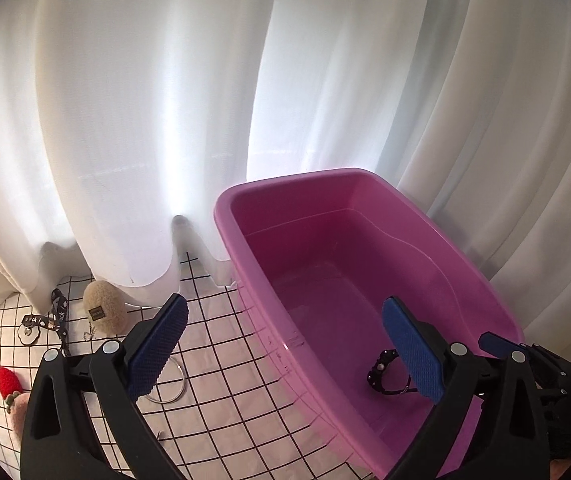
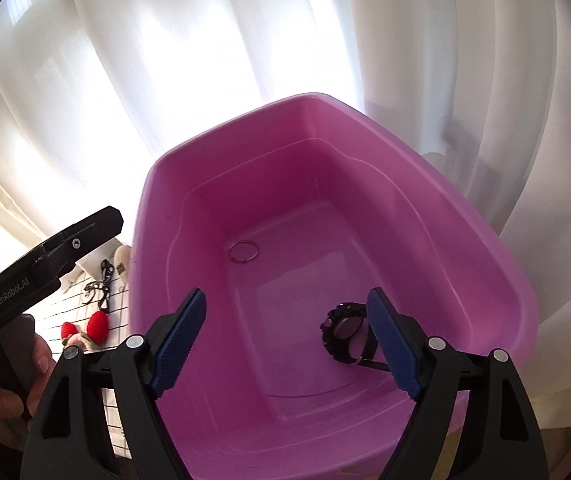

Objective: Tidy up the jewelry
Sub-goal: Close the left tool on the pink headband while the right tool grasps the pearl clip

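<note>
pink plastic tub: big basin directly ahead of the right claw, fills most of that view; in the left wrist view the tub sits ahead and to the right of the left claw, its near-left wall crossing between the two fingers.
left claw: spread wide, nothing between the blue pads; left finger over the worktop, right finger over the tub interior.
right claw: spread wide, holding nothing, hovering over the near end of the tub.
black watch: on the tub floor, just inside the right claw's right finger, partly hidden behind that pad; strap runs back under the finger. Left wrist view shows the watch just left of the left claw's right pad, part hidden.
small metal ring: on the tub floor, ahead of the right claw, well apart from the watch.
large metal ring: on the worktop outside the tub, just behind the left claw's left finger, partly covered by it.
worktop: white cloth with black grid lines, left of the tub.
beige fuzzy charm: ahead-left of the left claw, near the curtain hem, small chain beside it.
black strap keychain: left of the beige charm, close to it.
red strawberry charm: far left of the left claw, touching a pink plush piece.
white curtain: hangs behind everything, hem resting on the worktop.
left hand: seen at the left of the right wrist view, gripping the black handle.
</note>
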`<state>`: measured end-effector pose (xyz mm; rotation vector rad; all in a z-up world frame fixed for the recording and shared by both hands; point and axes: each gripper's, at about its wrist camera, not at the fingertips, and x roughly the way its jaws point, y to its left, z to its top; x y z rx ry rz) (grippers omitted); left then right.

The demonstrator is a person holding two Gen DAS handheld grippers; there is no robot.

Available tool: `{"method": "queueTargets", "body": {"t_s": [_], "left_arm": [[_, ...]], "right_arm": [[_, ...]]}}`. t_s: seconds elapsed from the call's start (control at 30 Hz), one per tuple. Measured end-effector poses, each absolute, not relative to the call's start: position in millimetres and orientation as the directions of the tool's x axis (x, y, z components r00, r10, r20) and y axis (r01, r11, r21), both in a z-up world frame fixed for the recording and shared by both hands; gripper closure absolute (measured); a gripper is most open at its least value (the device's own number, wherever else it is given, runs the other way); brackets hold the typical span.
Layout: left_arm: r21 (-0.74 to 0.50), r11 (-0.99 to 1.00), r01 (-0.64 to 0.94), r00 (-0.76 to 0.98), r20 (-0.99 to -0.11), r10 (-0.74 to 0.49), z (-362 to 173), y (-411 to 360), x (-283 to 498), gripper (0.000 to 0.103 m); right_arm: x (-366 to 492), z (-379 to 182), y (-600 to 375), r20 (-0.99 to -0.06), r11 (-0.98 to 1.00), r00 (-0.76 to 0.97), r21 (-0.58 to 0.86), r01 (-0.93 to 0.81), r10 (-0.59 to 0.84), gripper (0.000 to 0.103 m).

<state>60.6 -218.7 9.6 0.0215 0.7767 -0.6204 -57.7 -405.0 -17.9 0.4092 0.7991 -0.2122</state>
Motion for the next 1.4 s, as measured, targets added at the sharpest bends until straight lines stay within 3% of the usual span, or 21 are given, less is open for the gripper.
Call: {"method": "queueTargets", "body": {"t_s": [0.43, 0.7, 0.97, 1.4], "left_arm": [[-0.164, 0.945, 0.283, 0.658, -0.683, -0.316, 15.8, -23.6, 38.8, 0.006], [-0.101, 0.991, 0.085, 0.685, -0.716, -0.132, -12.0, 75.9, 34.3, 0.006], [-0.103, 0.995, 0.003, 0.592, -0.801, -0.085, -78.8, 129.3, 36.4, 0.006], [-0.069, 0.998, -0.005, 0.486, -0.872, -0.058, -168.0, 140.5, 66.8, 0.006]], "right_arm": [[-45.3, 9.4, -293.1, -0.673, 0.948, 0.733, 0.289, 0.132, 0.103, 0.024], [-32.4, -15.4, -220.0, -0.736, 0.961, 0.650, 0.274, 0.029, 0.190, 0.024], [-28.8, -81.3, -173.6, -0.834, 0.971, 0.520, 0.237, 0.035, 0.185, 0.024], [-28.6, -164.3, -144.8, -0.916, 0.984, 0.391, 0.139, 0.116, 0.083, 0.024]]}}
